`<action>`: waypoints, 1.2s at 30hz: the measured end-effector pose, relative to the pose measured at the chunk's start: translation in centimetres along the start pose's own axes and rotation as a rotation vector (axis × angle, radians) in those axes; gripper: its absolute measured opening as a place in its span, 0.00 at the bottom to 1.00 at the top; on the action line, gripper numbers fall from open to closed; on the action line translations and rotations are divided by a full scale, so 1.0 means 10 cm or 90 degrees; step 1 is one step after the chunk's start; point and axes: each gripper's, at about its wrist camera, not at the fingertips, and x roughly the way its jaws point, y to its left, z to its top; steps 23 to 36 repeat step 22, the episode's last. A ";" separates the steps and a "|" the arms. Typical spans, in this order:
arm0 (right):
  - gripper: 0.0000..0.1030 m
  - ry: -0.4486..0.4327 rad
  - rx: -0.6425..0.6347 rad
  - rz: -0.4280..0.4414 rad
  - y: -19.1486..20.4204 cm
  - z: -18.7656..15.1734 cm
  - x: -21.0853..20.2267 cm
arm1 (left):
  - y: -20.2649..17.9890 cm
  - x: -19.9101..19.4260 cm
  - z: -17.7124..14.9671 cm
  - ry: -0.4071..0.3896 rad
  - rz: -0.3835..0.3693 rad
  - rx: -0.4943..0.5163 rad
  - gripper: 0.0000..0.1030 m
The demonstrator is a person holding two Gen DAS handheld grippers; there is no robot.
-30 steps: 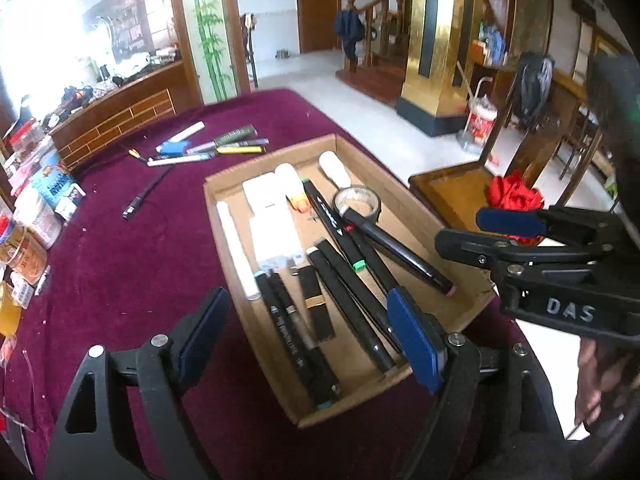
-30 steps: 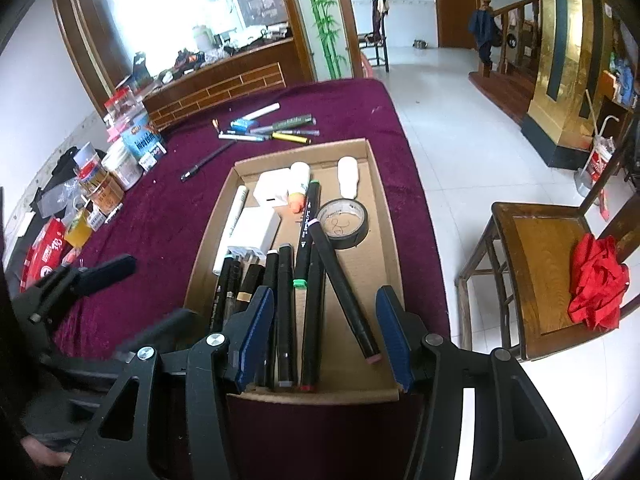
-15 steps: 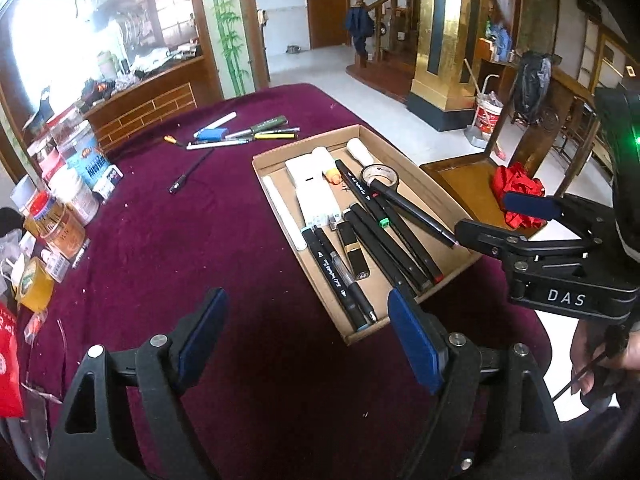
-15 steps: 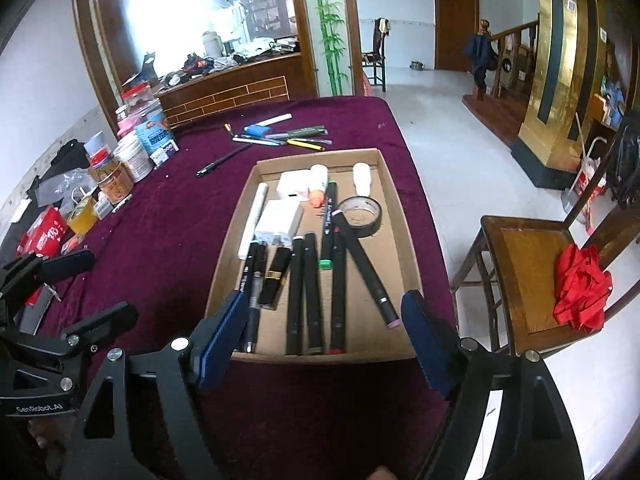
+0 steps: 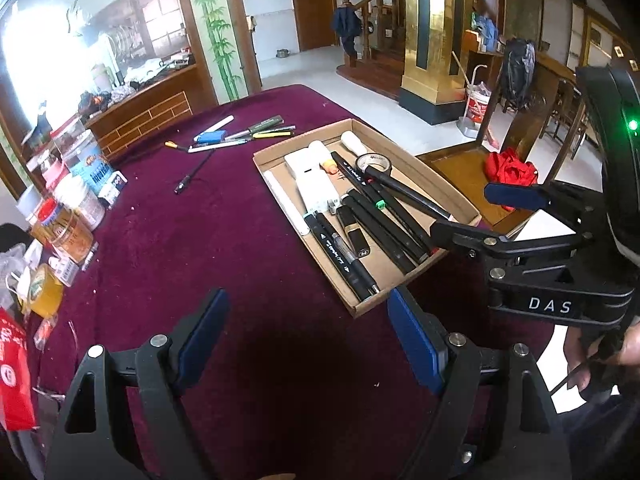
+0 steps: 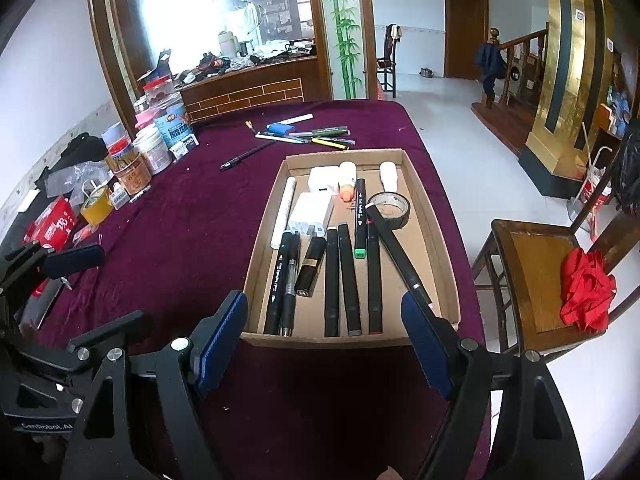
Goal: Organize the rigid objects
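A shallow cardboard tray lies on the purple tablecloth. It holds several black markers, white chargers, a white tube, a tape roll and a black lipstick. My right gripper is open and empty, just in front of the tray's near edge. My left gripper is open and empty over bare cloth, left of the tray. The right gripper also shows in the left wrist view, the left gripper in the right wrist view.
Loose pens and a blue eraser lie beyond the tray, with one black pen apart. Jars, tins and packets crowd the table's left edge. A wooden chair with a red cloth stands to the right.
Both grippers have pulled back toward me and away from the tray. The tray now looks smaller and farther. Both stayed open and empty.
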 end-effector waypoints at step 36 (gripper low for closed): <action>0.72 -0.010 0.018 -0.004 -0.04 -0.05 -0.06 | -0.12 -0.16 -0.03 -0.041 0.019 0.023 0.80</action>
